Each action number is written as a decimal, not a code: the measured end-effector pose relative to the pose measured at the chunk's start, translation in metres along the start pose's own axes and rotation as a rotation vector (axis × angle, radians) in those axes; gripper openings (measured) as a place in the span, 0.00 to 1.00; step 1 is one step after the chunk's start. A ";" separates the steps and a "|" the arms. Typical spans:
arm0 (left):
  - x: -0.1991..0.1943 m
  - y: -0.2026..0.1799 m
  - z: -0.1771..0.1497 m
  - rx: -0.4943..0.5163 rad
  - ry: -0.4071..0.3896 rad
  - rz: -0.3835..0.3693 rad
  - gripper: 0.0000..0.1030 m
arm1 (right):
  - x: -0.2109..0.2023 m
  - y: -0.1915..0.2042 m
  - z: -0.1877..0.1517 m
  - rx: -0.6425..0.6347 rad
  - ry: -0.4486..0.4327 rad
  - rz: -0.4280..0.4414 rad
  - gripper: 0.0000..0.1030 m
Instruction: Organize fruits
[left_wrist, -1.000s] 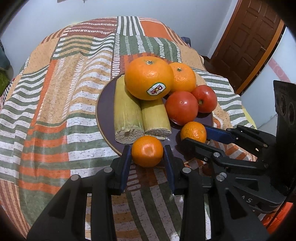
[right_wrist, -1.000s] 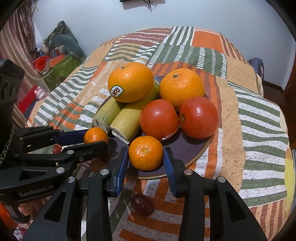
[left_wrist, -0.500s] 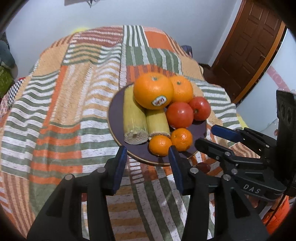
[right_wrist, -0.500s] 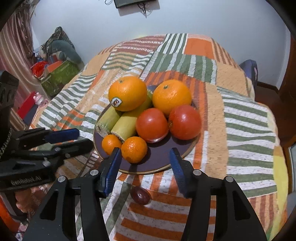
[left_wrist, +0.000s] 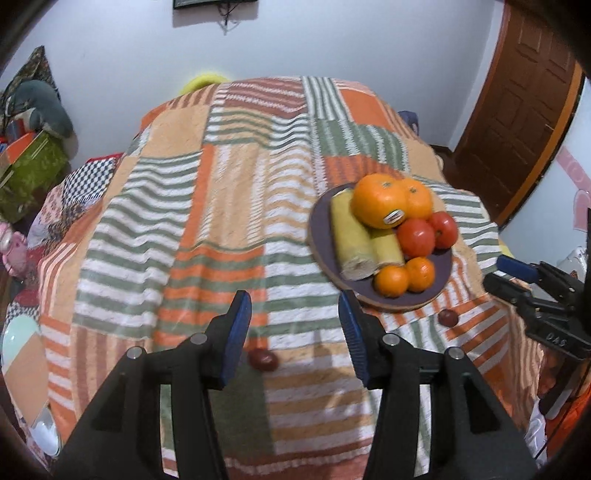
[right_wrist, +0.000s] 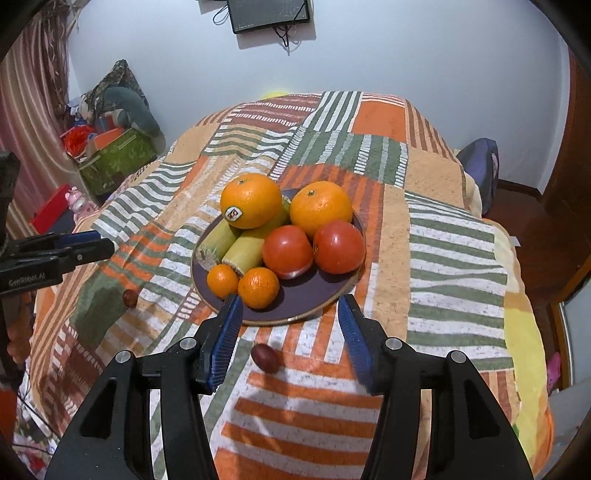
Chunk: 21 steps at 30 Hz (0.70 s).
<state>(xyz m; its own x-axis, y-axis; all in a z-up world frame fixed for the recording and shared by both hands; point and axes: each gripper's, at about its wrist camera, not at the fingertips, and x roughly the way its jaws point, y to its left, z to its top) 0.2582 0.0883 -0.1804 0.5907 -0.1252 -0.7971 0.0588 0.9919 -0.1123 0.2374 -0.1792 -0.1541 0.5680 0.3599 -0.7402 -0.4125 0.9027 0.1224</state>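
Both grippers spread and empty: left gripper (left_wrist: 295, 332) and right gripper (right_wrist: 288, 332), jaws lately opened, nothing between, likely drawn back after release. Two small mandarins (right_wrist: 243, 282) left on the near edge of the dark plate (right_wrist: 306, 299), beside sugarcane pieces (right_wrist: 236, 247), tomatoes (right_wrist: 314, 245), large oranges (right_wrist: 284, 203). Two dark-red fruits (right_wrist: 265, 357) loose on the blanket (right_wrist: 443, 258), near the plate.

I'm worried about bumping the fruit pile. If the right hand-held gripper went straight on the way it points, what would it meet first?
Probably the small dark red fruit on the striped blanket, between the open right hand-held gripper fingers; the plate rim lies just beyond. Depth is unclear.
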 end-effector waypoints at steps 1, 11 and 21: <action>0.001 0.003 -0.004 0.000 0.009 0.007 0.48 | 0.001 0.001 -0.002 0.002 0.005 -0.001 0.49; 0.025 0.009 -0.037 0.014 0.094 0.018 0.48 | 0.019 0.005 -0.026 0.011 0.090 0.026 0.49; 0.048 0.016 -0.047 0.008 0.139 0.020 0.45 | 0.043 0.010 -0.036 -0.001 0.155 0.052 0.40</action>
<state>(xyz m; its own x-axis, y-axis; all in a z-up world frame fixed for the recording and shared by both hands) 0.2499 0.0968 -0.2483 0.4745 -0.1068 -0.8737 0.0552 0.9943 -0.0916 0.2321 -0.1629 -0.2082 0.4290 0.3652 -0.8262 -0.4395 0.8834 0.1623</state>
